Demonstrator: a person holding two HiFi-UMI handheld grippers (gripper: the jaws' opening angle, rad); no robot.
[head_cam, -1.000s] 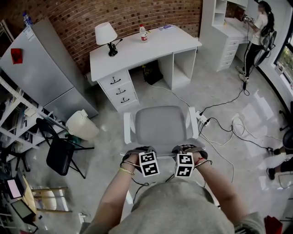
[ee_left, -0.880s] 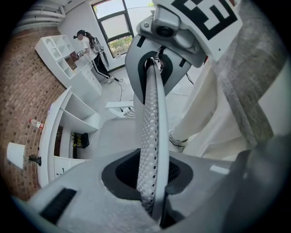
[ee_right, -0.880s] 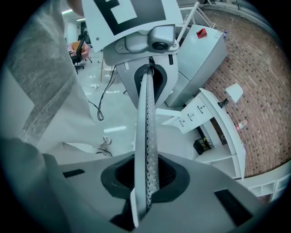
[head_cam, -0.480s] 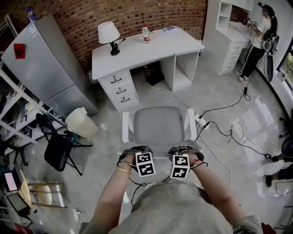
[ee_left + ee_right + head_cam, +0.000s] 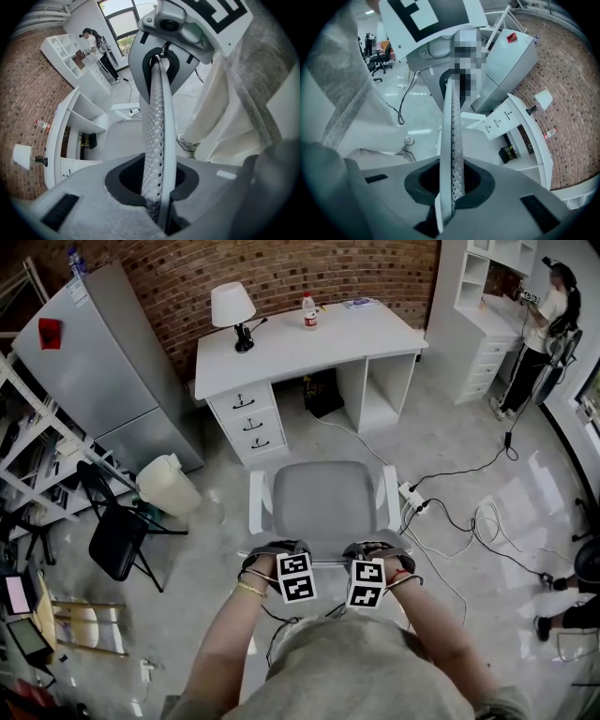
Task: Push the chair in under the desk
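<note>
The grey office chair (image 5: 323,498) with white armrests stands on the floor, facing the white desk (image 5: 281,348) and apart from it. Both grippers hold the top edge of its backrest, close to me. My left gripper (image 5: 272,554) is shut on the left part of that edge. In the left gripper view the perforated backrest edge (image 5: 157,136) runs up between the jaws of the left gripper (image 5: 157,190). My right gripper (image 5: 375,551) has just been closing, and now clamps the backrest edge (image 5: 452,140) between the jaws of the right gripper (image 5: 451,185).
The desk carries a lamp (image 5: 234,307) and a bottle (image 5: 310,310); its drawers (image 5: 246,423) are on the left. Cables and a power strip (image 5: 412,498) lie right of the chair. A black folding chair (image 5: 117,540), a bin (image 5: 169,486) and a grey cabinet (image 5: 94,362) stand left. A person (image 5: 548,324) stands far right.
The head view has shifted a little, so the desk sits lower and further right in the picture. Both grippers stay on the backrest, and the chair has not visibly moved.
</note>
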